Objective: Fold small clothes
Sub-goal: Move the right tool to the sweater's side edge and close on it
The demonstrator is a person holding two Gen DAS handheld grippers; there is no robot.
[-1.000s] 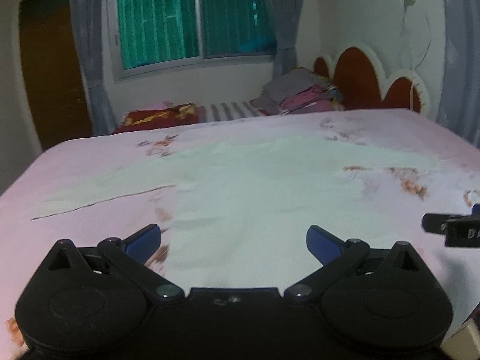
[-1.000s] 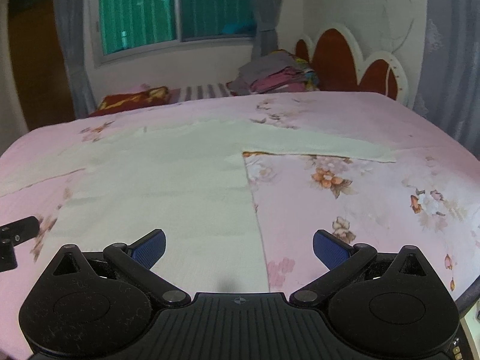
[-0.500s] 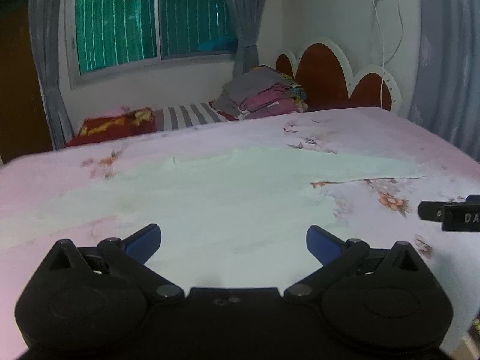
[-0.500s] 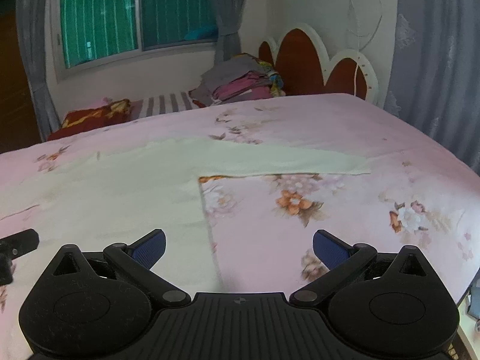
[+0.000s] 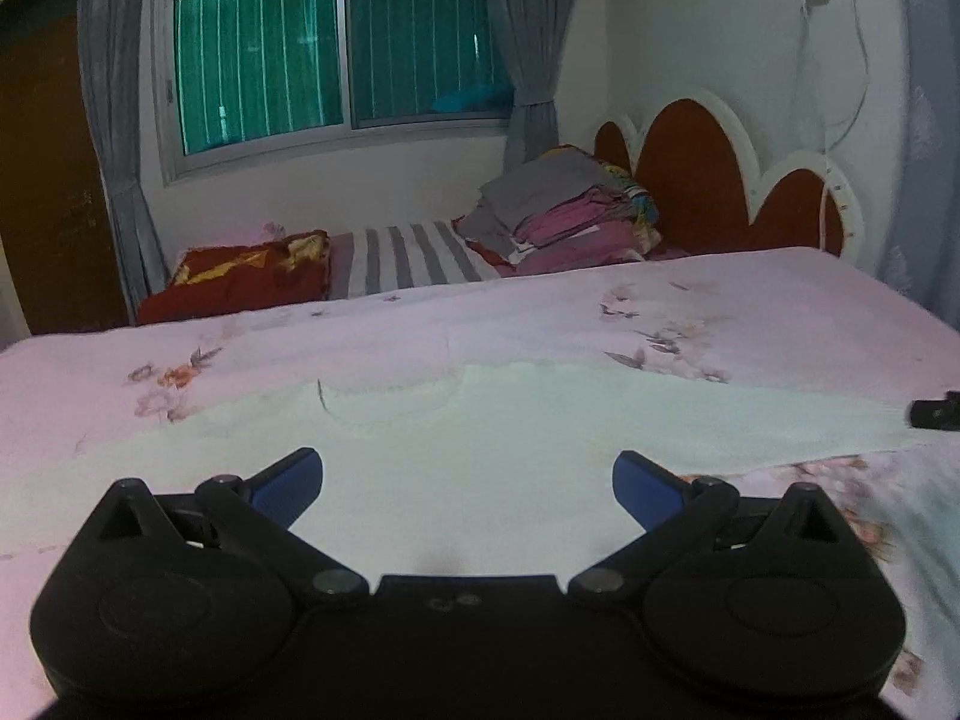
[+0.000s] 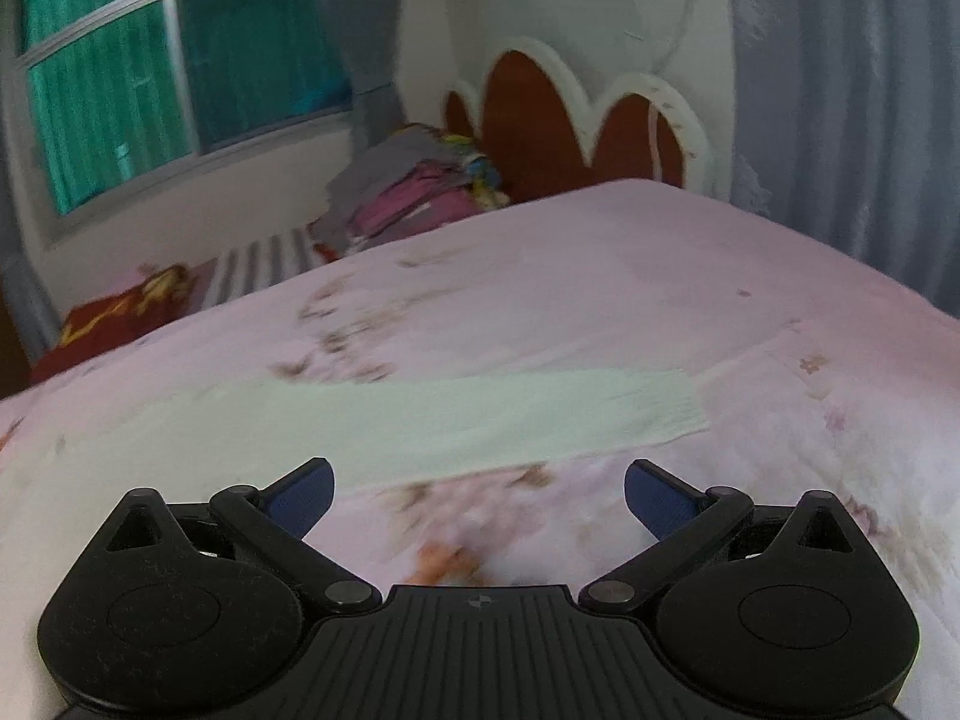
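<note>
- The left tool [image 5: 468, 471] hangs just above the garment with its two blue-tipped fingers [image 5: 288, 480] spread wide and nothing between them; the right tool [image 6: 480, 489] is likewise spread and empty, low over the bed.
- One pale mint long-sleeved knit top [image 5: 480, 480] lies flat on the pink floral bed sheet [image 5: 750, 300], neckline [image 5: 390, 402] facing away.
- A second ago both tools looked at the top's hem; now the left has travelled up to the chest and the right out beside the one sleeve [image 6: 510, 414] stretched sideways, cuff [image 6: 684, 414] to its right. My reading: a sleeve fold comes next, and no fold is made yet.
- Beyond the bed: one stack of folded grey and pink clothes [image 5: 564, 210], one red patterned pillow [image 5: 240, 276], one red scalloped headboard [image 5: 720, 180].
</note>
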